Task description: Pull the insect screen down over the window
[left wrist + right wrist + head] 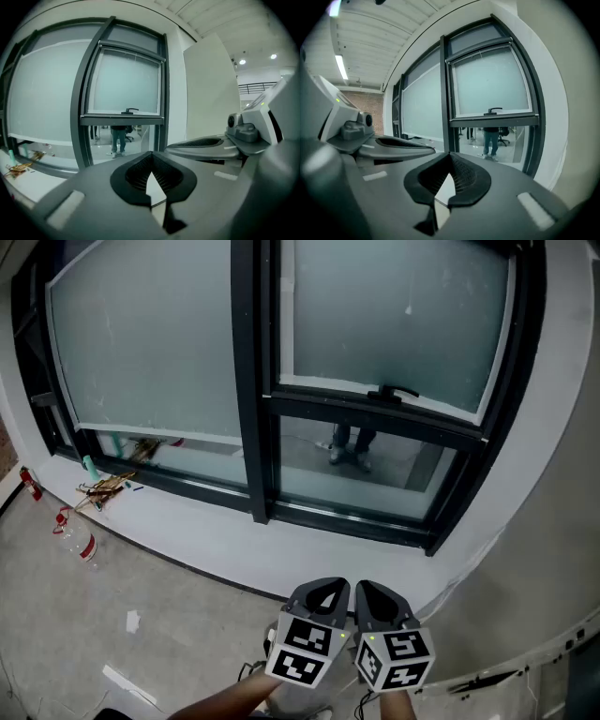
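Observation:
The right-hand window has a pale insect screen [394,320] drawn partway down. Its bottom bar carries a black handle [392,393], also seen as the handle [130,111] and the handle [494,111]. Below the bar the glass is bare, and a person's legs [349,444] show through it. My left gripper [327,591] and right gripper [369,592] hover side by side low in the head view, well short of the window, both shut and empty. In the gripper views the left gripper [151,155] and right gripper [450,155] point toward the window with their jaws together.
A dark vertical mullion [247,381] splits the two windows. The white sill [216,540] runs below them, with a teal bottle [90,465] and some sticks [105,487] at its left end. A plastic bottle [82,545] and a paper scrap [132,621] lie on the floor. A white wall [553,521] stands to the right.

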{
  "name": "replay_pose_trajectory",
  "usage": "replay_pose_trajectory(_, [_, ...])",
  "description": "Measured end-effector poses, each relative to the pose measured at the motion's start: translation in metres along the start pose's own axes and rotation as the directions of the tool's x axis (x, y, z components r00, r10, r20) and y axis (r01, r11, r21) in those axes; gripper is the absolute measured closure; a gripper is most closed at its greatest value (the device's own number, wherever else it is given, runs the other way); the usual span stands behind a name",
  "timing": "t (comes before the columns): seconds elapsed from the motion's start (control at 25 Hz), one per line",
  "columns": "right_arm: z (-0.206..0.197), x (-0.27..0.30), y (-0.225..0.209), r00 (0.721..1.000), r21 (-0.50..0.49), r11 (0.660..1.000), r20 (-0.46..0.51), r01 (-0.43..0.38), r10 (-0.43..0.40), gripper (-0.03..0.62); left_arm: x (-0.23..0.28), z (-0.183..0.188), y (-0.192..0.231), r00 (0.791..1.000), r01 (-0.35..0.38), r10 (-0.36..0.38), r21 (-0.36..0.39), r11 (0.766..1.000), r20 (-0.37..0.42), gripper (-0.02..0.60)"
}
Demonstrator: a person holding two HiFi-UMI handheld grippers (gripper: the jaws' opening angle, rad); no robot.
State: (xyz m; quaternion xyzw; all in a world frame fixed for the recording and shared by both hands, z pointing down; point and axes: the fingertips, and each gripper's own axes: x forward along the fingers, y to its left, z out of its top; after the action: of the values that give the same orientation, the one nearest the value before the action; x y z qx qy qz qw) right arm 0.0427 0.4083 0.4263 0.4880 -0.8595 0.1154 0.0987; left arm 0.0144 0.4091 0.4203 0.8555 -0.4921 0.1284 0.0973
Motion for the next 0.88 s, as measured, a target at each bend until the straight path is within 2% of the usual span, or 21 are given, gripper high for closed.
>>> replay_pose_trajectory(0.48, [-0.002, -0.006, -0.016, 1.0, -0.006, 1.0, 0.01, 0.001, -0.001, 0.589, 0.014, 0.001, -0.017, 1.0, 0.006, -0.006, -0.001, 1.0, -0.002, 0.569])
replay_pose_trajectory(0.88, [0.001, -0.015, -0.083, 1.0, -0.014, 1.0, 0.013, -0.016, 0.016, 0.589, 0.063, 0.015, -0.056, 1.0, -0.016, 0.016, -0.006, 1.0, -0.002, 0.569])
